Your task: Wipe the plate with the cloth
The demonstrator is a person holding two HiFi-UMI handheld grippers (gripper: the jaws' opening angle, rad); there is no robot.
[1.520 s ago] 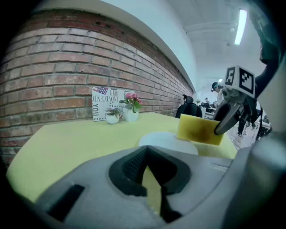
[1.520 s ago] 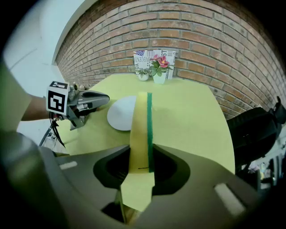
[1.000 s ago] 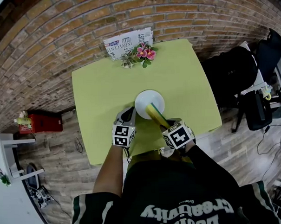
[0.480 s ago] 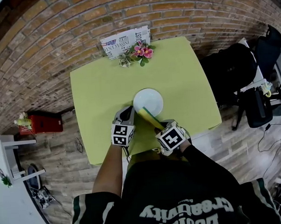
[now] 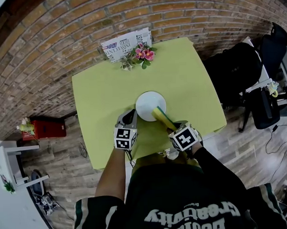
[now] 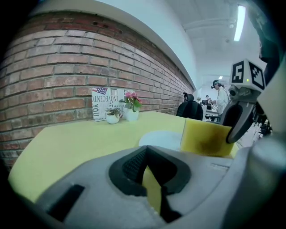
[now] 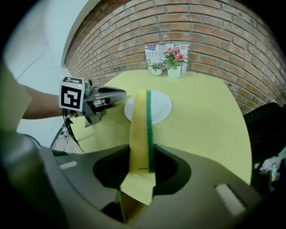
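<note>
A white plate [image 5: 147, 103] lies near the middle of the yellow-green table [image 5: 99, 90]. My right gripper [image 5: 172, 126] is shut on a yellow cloth with a green edge [image 5: 161, 117]. The cloth's far end reaches over the plate's near right rim. In the right gripper view the cloth [image 7: 140, 129] stands upright between the jaws, in front of the plate [image 7: 161, 105]. My left gripper [image 5: 130, 116] is shut, its tips by the plate's left rim; nothing shows gripped in it. In the left gripper view the plate [image 6: 163, 137] and cloth [image 6: 205, 137] lie ahead to the right.
A small flower pot [image 5: 142, 54] and a printed card [image 5: 124, 43] stand at the table's far edge by the brick wall. Black chairs and bags [image 5: 237, 79] crowd the right side. A red box [image 5: 46, 127] sits on the floor at the left.
My right gripper swung the cloth toward the left at the plate's near edge, then back right onto the near right rim. The left gripper has stayed by the plate.
</note>
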